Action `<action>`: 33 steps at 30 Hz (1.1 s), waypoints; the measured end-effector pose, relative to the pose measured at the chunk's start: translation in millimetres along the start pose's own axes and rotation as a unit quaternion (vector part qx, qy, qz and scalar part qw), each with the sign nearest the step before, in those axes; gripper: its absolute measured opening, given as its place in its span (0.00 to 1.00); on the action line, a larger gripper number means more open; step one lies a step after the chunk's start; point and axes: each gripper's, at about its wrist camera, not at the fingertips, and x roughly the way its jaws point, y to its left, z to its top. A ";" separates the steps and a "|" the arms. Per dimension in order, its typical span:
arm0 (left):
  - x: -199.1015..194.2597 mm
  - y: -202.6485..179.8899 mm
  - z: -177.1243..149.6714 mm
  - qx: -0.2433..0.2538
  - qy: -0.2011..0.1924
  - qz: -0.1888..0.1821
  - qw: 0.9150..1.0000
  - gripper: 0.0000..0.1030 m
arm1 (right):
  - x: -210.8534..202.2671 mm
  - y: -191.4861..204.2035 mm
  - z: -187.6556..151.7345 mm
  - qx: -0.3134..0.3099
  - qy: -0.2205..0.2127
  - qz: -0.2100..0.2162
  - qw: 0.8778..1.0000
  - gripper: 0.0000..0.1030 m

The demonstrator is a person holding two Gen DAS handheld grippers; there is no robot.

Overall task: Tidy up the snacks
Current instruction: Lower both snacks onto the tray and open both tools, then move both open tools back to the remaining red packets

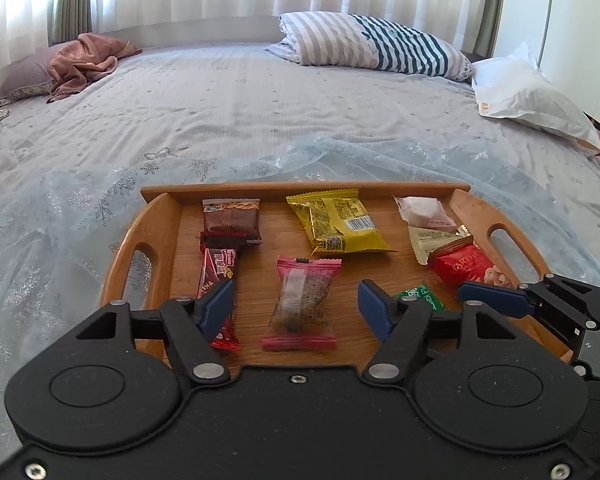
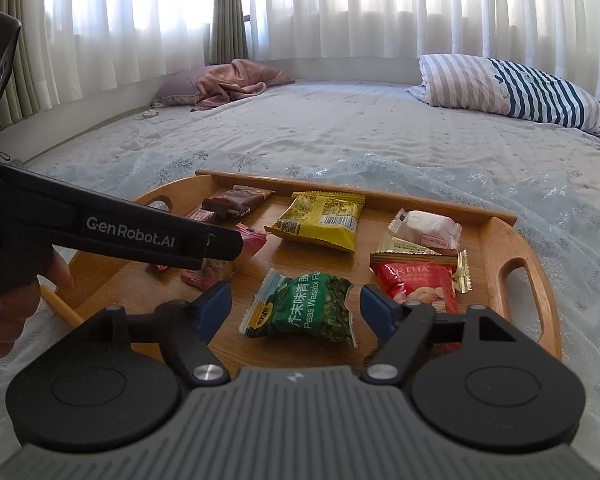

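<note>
A wooden tray [image 1: 160, 224] [image 2: 496, 236] on the bed holds several snack packets. My left gripper [image 1: 296, 308] is open, its fingers on either side of a pink packet [image 1: 302, 304], just above it. A dark red bar [image 1: 216, 272] lies left of it, a brown packet [image 1: 232, 218] and a yellow packet [image 1: 340, 224] behind. My right gripper [image 2: 294, 310] is open over a green wasabi-pea packet [image 2: 304, 306]. A red packet [image 2: 416, 284], a gold packet [image 2: 412, 250] and a white packet [image 2: 430, 226] lie at the tray's right.
The tray sits on a sheer pale blue cloth [image 1: 60, 216] over the bedsheet. A striped pillow [image 1: 372, 44], a white bag [image 1: 528, 92] and a pink blanket [image 1: 88, 60] lie at the far side. Curtains hang behind the bed.
</note>
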 end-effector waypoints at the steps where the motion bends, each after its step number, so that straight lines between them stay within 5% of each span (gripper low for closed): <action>1: -3.0 -0.1 -0.1 0.001 -0.002 -0.001 1.000 0.69 | -2.6 0.4 0.2 0.000 -0.002 0.000 1.000 0.82; 12: -42.0 -0.5 -12.5 0.011 -0.018 -0.012 1.000 0.82 | -35.0 7.1 -2.0 -0.006 -0.015 -0.022 1.000 0.87; 33: -106.2 -3.0 -69.6 0.021 -0.001 -0.019 1.000 0.87 | -91.9 19.7 -40.8 -0.030 -0.028 -0.039 0.998 0.91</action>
